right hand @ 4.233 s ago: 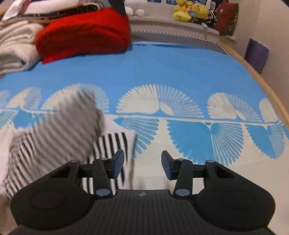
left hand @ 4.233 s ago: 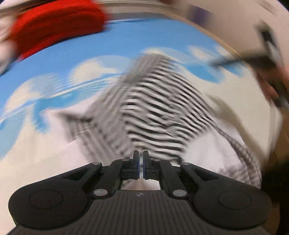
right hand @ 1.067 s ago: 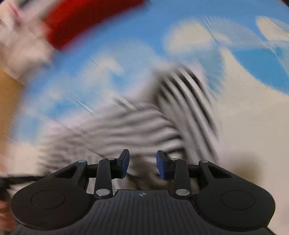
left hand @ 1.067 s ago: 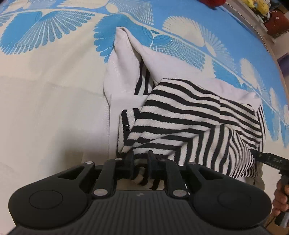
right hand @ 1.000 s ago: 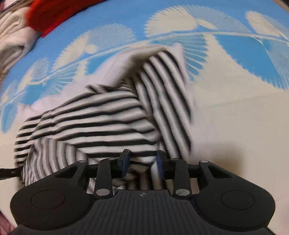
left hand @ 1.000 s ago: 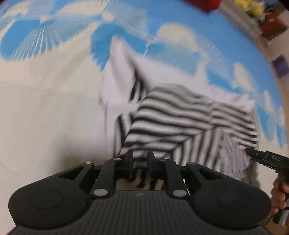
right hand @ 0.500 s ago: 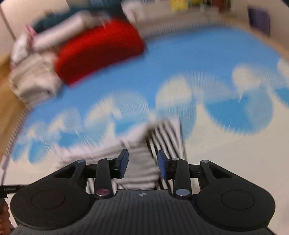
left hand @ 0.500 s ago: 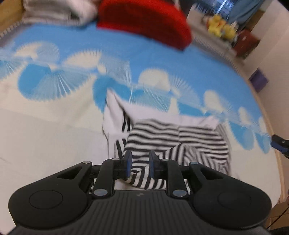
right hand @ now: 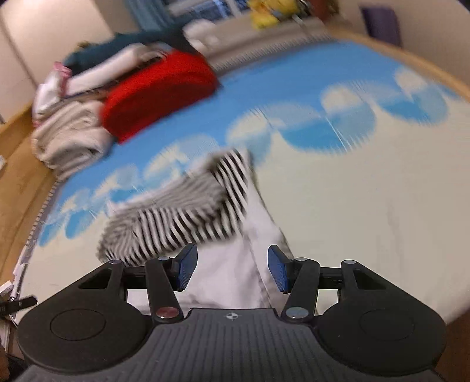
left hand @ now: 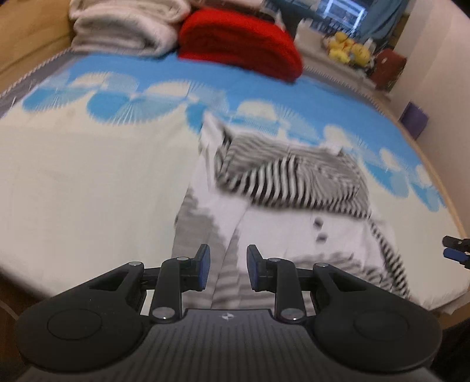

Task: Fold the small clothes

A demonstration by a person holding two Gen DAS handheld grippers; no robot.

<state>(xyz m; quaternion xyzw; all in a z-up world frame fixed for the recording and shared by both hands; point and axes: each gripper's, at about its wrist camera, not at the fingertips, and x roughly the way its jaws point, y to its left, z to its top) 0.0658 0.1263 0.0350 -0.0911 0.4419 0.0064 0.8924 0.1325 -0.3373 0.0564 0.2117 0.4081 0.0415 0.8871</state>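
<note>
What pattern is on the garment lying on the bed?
The garment has black and white stripes with plain white parts; clearest in the left wrist view.

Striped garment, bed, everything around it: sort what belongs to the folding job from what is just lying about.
Job:
- black-and-white striped garment, partly folded on the bedspread
- left gripper, open, empty
- right gripper, open, empty

Lying about:
- red blanket
- folded cream blanket
- yellow plush toys
- purple box
</note>
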